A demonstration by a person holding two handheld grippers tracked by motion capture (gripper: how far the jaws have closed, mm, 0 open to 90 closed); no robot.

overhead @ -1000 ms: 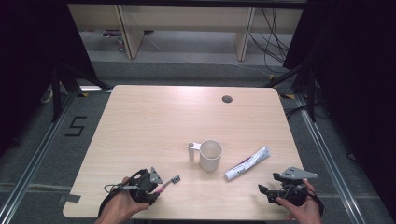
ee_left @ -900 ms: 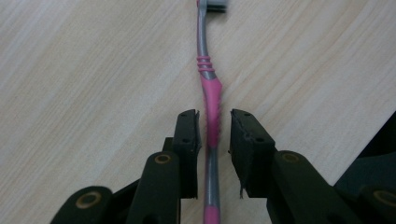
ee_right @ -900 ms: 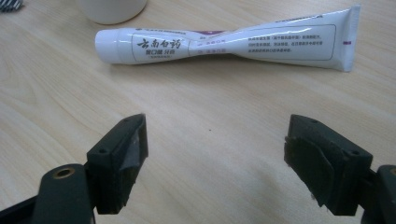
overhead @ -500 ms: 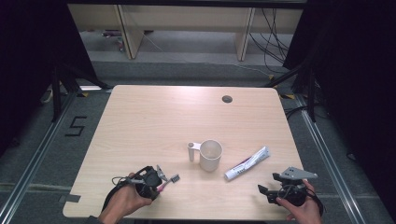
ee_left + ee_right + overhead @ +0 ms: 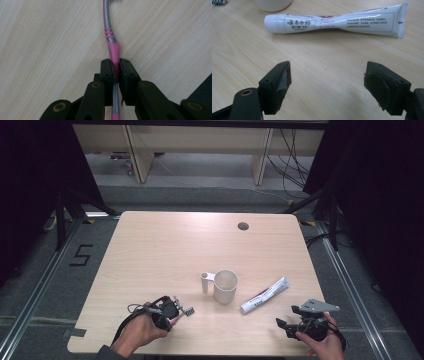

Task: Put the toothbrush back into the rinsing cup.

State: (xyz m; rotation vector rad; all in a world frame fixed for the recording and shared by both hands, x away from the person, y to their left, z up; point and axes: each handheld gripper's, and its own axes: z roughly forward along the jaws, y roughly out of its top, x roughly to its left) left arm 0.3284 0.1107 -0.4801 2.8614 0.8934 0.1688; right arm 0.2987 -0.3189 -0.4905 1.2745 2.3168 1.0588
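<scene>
Left gripper clamped on toothbrush near table's front edge. Right gripper wide apart, near front right corner, toothpaste tube just ahead, beside cup.

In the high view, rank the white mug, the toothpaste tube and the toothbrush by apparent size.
1. White toothpaste tube, longest.
2. White handled mug, shorter but bulkier; the order of these two depends on length versus bulk.
3. Pink and grey toothbrush, mostly hidden in the left claw, so unsure.
</scene>
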